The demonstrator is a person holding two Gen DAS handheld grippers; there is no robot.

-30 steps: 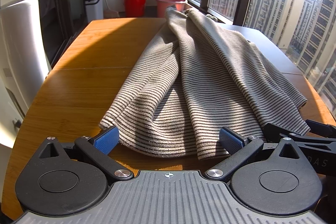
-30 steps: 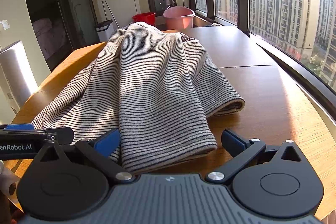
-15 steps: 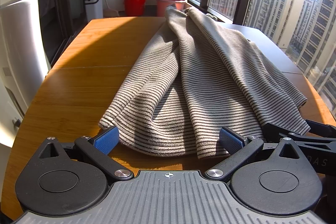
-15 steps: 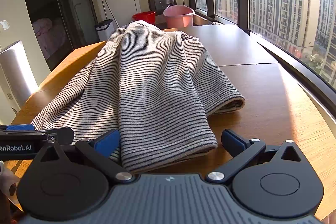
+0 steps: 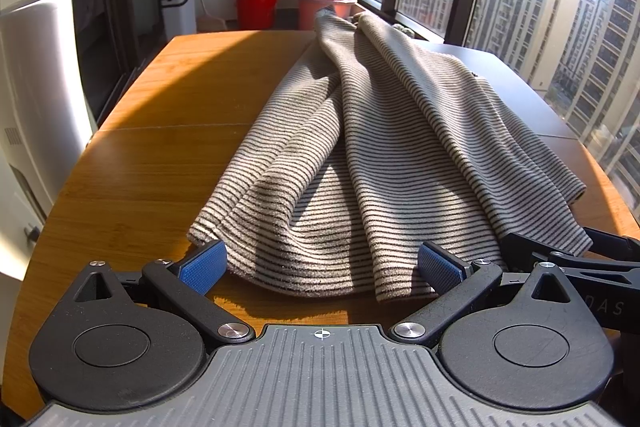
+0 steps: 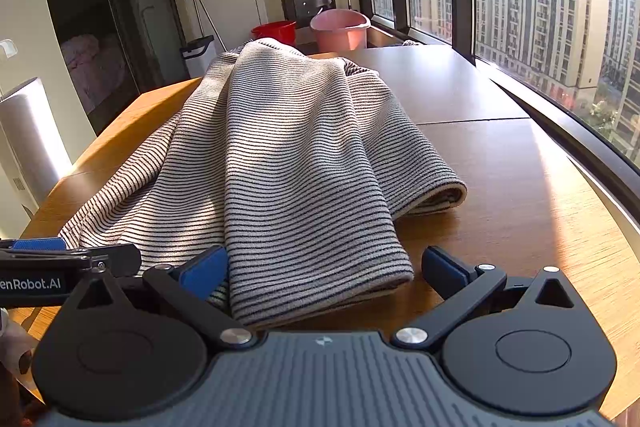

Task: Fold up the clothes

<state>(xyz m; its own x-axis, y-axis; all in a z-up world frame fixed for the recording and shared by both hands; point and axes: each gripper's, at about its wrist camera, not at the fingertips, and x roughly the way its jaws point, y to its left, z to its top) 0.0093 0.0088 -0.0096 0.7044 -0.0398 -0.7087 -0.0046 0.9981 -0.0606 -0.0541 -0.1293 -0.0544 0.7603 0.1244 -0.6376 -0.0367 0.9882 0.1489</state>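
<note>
A beige garment with thin dark stripes [image 5: 384, 147] [image 6: 296, 163] lies lengthwise on the wooden table [image 5: 160, 163] [image 6: 520, 195], bunched in long folds. My left gripper [image 5: 320, 265] is open, its blue pads at either side of the garment's near hem; whether they touch the cloth is unclear. My right gripper [image 6: 320, 269] is open too, with the right part of the hem lying between its fingers. The right gripper's arm shows at the right edge of the left wrist view, and the left gripper's finger shows at the left of the right wrist view.
A red bucket [image 5: 256, 5] and a pink bucket [image 5: 326, 3] stand on the floor past the table's far end, beside a white bin [image 5: 178, 11]. A white appliance [image 5: 36, 99] stands left of the table. Tall windows run along the right side.
Both grippers have edged slightly forward toward the hem. The garment has not moved and the jaws stay open.
</note>
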